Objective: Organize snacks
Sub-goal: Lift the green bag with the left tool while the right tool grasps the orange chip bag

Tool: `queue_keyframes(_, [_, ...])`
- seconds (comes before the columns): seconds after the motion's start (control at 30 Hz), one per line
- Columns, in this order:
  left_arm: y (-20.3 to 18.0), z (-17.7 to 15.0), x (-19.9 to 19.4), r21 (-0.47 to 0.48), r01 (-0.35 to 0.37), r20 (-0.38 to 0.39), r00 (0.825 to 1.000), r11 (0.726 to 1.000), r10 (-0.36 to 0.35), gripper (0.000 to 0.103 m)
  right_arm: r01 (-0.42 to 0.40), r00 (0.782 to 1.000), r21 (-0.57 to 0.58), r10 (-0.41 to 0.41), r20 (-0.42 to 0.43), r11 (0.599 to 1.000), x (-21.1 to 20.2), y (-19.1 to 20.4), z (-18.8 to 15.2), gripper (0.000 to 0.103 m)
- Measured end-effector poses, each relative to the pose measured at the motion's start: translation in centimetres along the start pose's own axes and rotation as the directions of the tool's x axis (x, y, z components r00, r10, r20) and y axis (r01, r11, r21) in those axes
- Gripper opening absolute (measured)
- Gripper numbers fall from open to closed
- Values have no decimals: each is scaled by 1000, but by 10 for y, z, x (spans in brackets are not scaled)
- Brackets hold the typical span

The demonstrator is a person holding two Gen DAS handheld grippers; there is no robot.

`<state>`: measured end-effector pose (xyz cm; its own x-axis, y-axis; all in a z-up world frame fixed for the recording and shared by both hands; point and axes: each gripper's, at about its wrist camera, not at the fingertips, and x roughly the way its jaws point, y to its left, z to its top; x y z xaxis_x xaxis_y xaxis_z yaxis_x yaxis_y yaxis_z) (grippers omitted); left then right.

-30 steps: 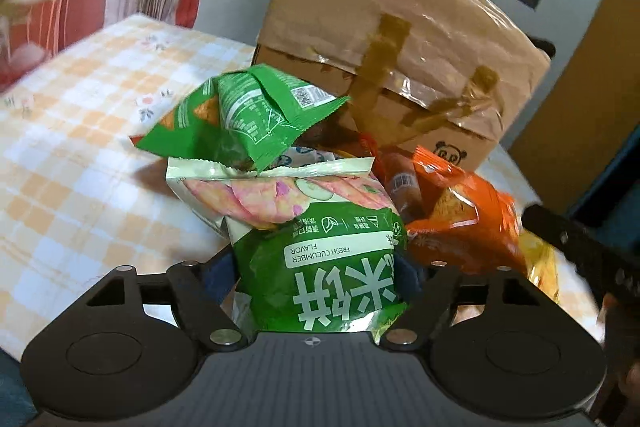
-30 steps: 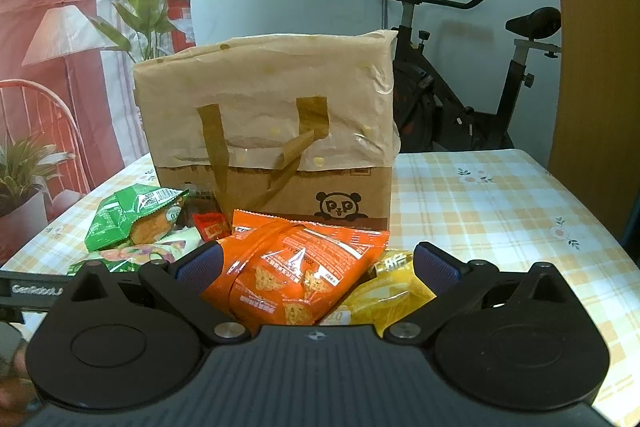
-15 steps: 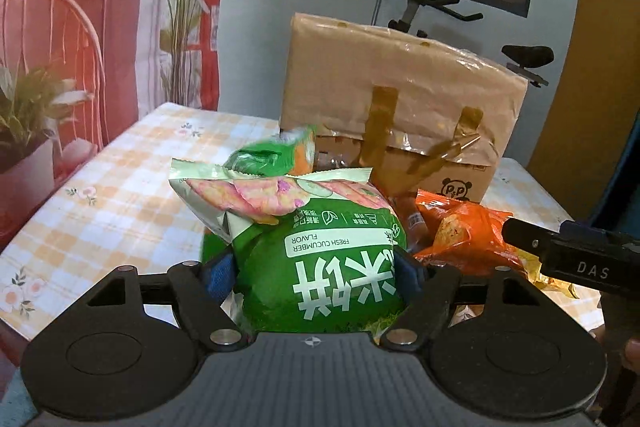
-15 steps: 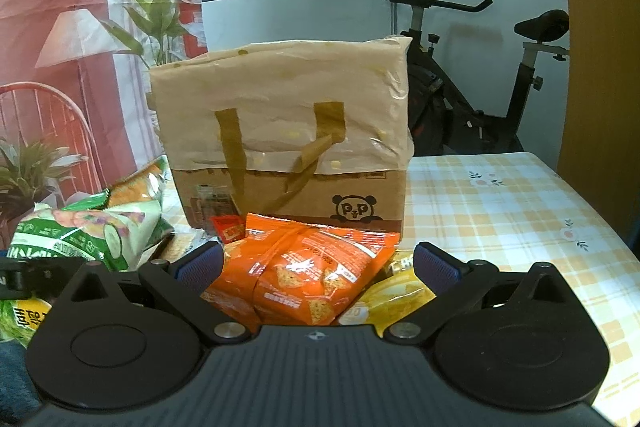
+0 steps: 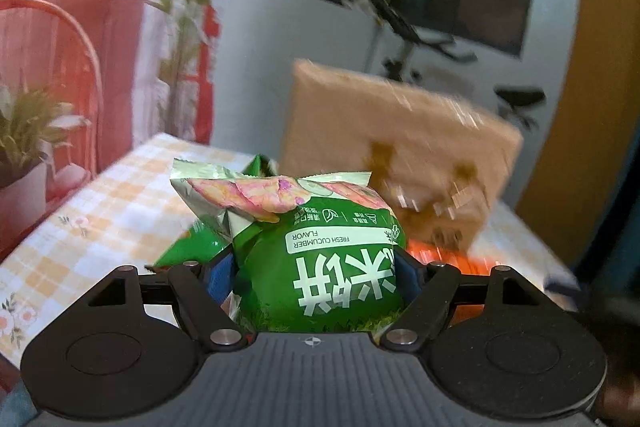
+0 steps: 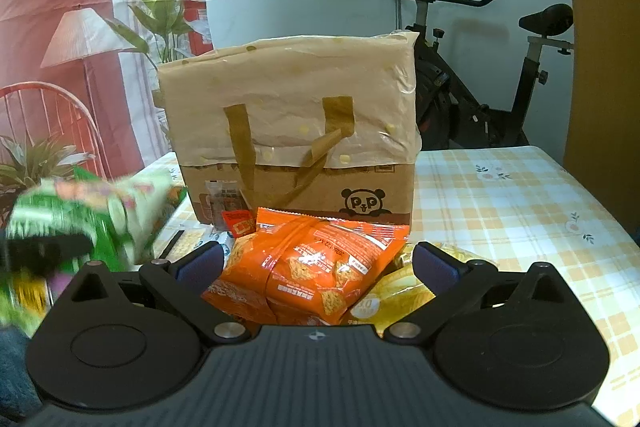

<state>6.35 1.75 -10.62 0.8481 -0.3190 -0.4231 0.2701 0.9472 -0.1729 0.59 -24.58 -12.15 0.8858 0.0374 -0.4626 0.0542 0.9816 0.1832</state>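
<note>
Green cucumber-flavour snack bag (image 5: 320,251): glossy plastic film, crinkled at the sealed top edge. Orange chip bag (image 6: 316,263): shiny foil-like film, creased. Yellow snack packet (image 6: 404,291): glossy film, reflective. Cardboard box (image 6: 296,187): matt brown corrugated board, printed panda mark; upper part wrapped in thin, wrinkled, semi-gloss plastic sheet with flat brown strap handles. Tablecloth (image 6: 508,199): matt checked surface, smooth. Left gripper (image 5: 316,267) and right gripper (image 6: 316,259): matt black plastic bodies, ribbed centre panel, bright metal pivot pins, blue matt pads.
</note>
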Motion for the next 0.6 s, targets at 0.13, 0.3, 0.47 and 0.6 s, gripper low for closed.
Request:
queue_keyframes(0.13, [1,11,8,12,-40,38,998,999,40,79,-1,1000,6,1,-14,1000,3,0,-1,102])
queue_keyframes(0.3, [-14,6,4,93,-12,45,999,996,8,79,-3,1000,6,3,-16,1000,4,-1,-2,102])
queue_keyframes(0.47, [-15,7,3,117,-8,61,998,993,1,79,-8,1000,8,8,-24,1000,5,-1,-3,102])
queue_keyframes(0.6, [-13,2,7,130,-71,48,997,989,65,79,-9,1000,7,9,-28,1000,6,-1,-3,102])
